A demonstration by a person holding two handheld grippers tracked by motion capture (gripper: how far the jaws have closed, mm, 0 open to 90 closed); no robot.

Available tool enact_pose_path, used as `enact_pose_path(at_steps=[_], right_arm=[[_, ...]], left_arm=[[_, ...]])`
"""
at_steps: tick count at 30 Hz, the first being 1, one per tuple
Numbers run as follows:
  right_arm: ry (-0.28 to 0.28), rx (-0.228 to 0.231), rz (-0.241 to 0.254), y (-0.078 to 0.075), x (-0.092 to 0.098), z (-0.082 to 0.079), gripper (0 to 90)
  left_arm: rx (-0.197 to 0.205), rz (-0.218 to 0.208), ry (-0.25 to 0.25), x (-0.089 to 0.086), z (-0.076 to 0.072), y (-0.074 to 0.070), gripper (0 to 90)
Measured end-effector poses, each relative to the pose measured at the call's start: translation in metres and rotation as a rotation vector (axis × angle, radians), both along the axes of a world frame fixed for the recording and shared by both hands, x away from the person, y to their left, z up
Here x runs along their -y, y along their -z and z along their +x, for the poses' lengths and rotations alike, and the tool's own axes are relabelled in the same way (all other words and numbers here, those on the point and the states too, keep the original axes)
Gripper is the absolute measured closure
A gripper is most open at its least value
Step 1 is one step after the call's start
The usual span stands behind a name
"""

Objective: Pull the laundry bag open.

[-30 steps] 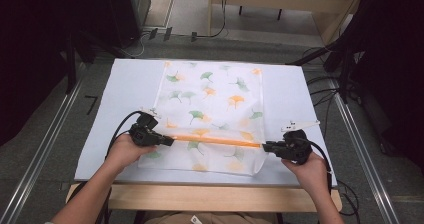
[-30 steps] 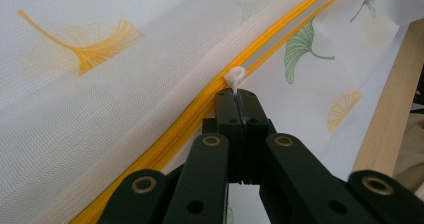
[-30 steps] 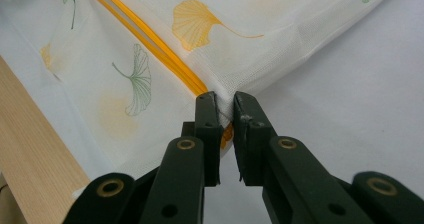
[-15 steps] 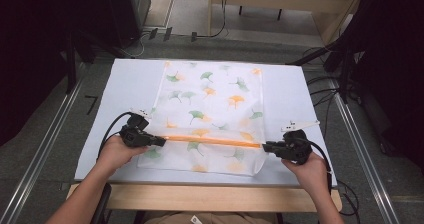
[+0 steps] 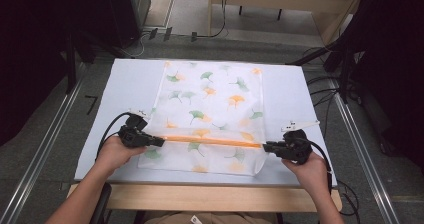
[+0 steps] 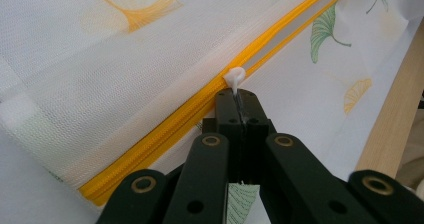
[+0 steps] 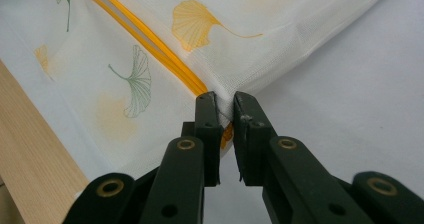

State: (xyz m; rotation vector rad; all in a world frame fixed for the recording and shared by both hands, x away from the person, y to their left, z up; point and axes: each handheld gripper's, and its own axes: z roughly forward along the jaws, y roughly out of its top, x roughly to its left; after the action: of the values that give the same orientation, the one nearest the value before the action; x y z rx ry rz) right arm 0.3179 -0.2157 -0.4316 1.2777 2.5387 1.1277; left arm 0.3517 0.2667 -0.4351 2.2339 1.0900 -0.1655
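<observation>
Mesh bag [image 5: 210, 114] lies flat at tabletop [image 5: 130, 84] centre. Left hand-held gripper [image 6: 239, 96] clamps the white zipper pull [image 6: 234, 77] at 9 o'clock; right hand-held gripper [image 7: 224, 104] pinches the bag's 3 o'clock zipper end.

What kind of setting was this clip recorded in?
Probably a lab or recording workstation, not a home: a white-topped table between metal floor rails, loose cables on grey carpet, dark equipment alongside. On the table, two handheld grippers work a mesh bag's orange zipper.
</observation>
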Motion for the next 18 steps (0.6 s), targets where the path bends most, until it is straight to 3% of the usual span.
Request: enact_pose_path(at_steps=[18], right_arm=[[0.0, -0.003, 0.001, -0.0002, 0.0003, -0.0003, 83.8]], left_arm=[[-0.003, -0.009, -0.001, -0.0048, -0.0003, -0.0012, 90.0]])
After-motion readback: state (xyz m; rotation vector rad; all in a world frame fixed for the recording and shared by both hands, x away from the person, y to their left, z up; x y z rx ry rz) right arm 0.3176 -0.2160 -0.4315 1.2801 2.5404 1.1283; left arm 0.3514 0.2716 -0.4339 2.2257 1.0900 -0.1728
